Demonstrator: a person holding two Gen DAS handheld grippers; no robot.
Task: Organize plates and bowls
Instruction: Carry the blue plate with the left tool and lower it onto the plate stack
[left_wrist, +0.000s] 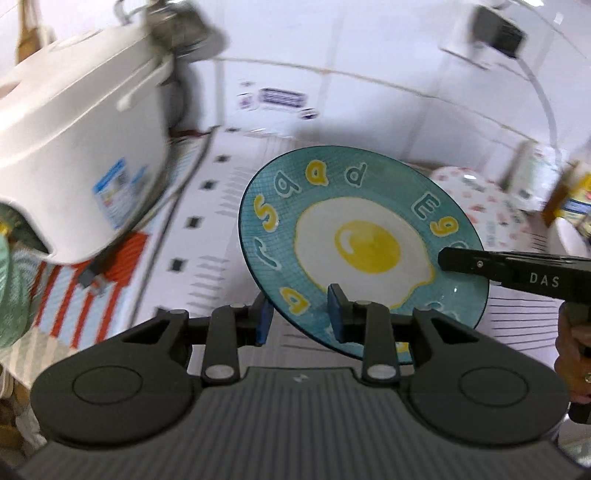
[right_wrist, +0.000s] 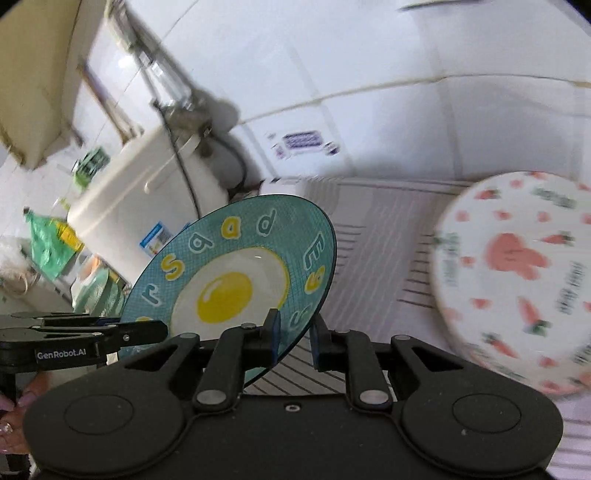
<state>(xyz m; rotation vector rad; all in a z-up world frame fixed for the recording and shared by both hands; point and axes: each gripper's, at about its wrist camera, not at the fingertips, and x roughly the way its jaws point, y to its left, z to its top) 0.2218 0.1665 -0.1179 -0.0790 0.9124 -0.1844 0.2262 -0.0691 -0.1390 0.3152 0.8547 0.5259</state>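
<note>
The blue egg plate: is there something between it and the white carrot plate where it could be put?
Nothing visible. The blue egg plate, held tilted by the left gripper and right gripper, hangs beside the white carrot plate; only bare striped mat lies between them.

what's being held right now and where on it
The blue fried-egg plate, tilted and off the table. The left tool and the right tool each pinch its rim at different spots along the edge nearest the cameras.

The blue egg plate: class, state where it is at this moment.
The blue egg plate is off the counter, tilted, gripped at its rim by both tongs, the left tongs and right tongs; the carrot plate lies to its right.
</note>
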